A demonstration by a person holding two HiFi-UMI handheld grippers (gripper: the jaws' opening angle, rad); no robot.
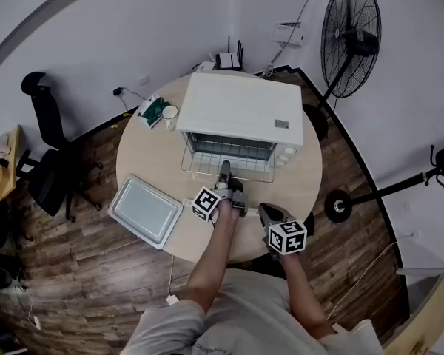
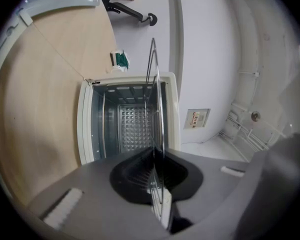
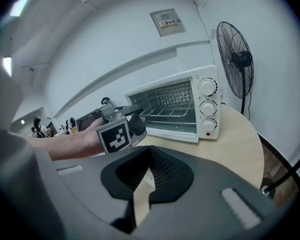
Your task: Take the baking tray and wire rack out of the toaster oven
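A white toaster oven (image 1: 240, 109) stands at the back of the round wooden table (image 1: 144, 150) with its door down. The wire rack (image 1: 207, 163) sticks partway out of the opening. My left gripper (image 1: 225, 170) is shut on the rack's front edge. In the left gripper view the rack (image 2: 155, 99) runs edge-on from the jaws into the oven cavity (image 2: 125, 124). The baking tray (image 1: 144, 210) lies on the table's left edge. My right gripper (image 1: 266, 210) hovers shut and empty at the near edge, looking at the oven (image 3: 208, 104) and the left gripper (image 3: 139, 109).
A white mug (image 1: 169, 112) and a green packet (image 1: 152, 109) sit left of the oven. A router (image 1: 227, 61) stands behind it. A floor fan (image 1: 350, 35) stands at the right and an office chair (image 1: 48, 154) at the left.
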